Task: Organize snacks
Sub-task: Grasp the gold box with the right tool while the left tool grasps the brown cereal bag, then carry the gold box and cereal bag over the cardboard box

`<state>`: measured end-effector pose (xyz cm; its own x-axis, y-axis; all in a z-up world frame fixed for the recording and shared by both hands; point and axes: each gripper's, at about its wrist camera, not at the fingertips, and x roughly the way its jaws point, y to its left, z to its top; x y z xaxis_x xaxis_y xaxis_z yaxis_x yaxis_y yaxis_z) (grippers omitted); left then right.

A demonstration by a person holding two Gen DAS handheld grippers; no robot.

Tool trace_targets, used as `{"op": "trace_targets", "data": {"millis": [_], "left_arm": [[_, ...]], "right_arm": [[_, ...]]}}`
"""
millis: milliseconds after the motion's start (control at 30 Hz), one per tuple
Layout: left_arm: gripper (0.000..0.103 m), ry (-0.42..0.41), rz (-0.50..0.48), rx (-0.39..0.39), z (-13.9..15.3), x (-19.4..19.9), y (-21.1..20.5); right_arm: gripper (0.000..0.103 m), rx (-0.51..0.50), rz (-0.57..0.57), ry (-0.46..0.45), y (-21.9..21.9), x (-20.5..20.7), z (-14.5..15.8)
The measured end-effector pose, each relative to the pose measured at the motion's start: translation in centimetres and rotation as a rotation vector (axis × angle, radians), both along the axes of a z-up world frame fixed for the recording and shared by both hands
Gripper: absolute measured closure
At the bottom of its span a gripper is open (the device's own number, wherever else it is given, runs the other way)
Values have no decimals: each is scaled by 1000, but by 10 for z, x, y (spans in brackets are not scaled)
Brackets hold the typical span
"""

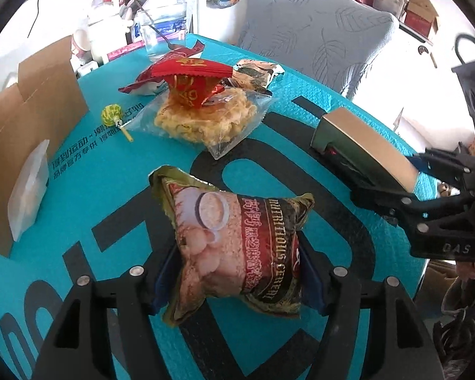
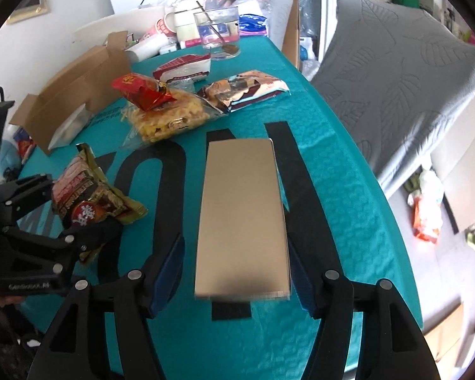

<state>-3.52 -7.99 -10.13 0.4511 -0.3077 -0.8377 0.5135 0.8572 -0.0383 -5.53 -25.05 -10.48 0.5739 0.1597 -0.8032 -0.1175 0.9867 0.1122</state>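
– Snacks are spread over the bench [image 2: 348, 190]. Which ones are in work now?

– Two of them. The cereal pouch [image 1: 237, 247] lies near the front edge, between the jaws of the left gripper [image 1: 236, 281]. The gold box [image 2: 242, 215] lies flat beside it, closer to the right edge, between the jaws of the right gripper [image 2: 236, 262].

– Do the jaws pinch them?

– The right jaws stand spread. A strip of the bench shows between the left pad and the box, so nothing presses on it. The left pads lie against both sides of the pouch, but I cannot tell if they really squeeze it.

– Why are both things set lengthwise, along the fingers?

– I think this way the narrow side goes between the pads, so each thing fits inside the opening. Each hand has its own item, so both can be sorted together.

– And the other snacks?

– A clear bag of crisps [image 1: 205, 120] with a red packet [image 1: 193, 79] on top sits toward the far end, with a lollipop [image 1: 112, 114] just beside it. The open cardboard box [image 2: 69, 95] stands along the left edge, and it seems to be the place for collecting, because one pale packet already leans inside. Most of the task is still waiting.
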Motion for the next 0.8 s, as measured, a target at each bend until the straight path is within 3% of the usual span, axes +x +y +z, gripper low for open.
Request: {"op": "trace_targets", "data": {"millis": [233,333,433,800], "left_arm": [[36,-13,4,4,1,1,-1],[40,-14,35,-15,2,1,3],[46,-4,75,-27,4,3,9],[46,15,103,-57,17,-6,27]], "right_arm": [[38,-27,-5,-23,6,9,-3],[59,-66,-13,-35,9,8,-4],[59,-59,-7,-35,8,7,-3],[59,3,89,-29,28,-6,1]]}}
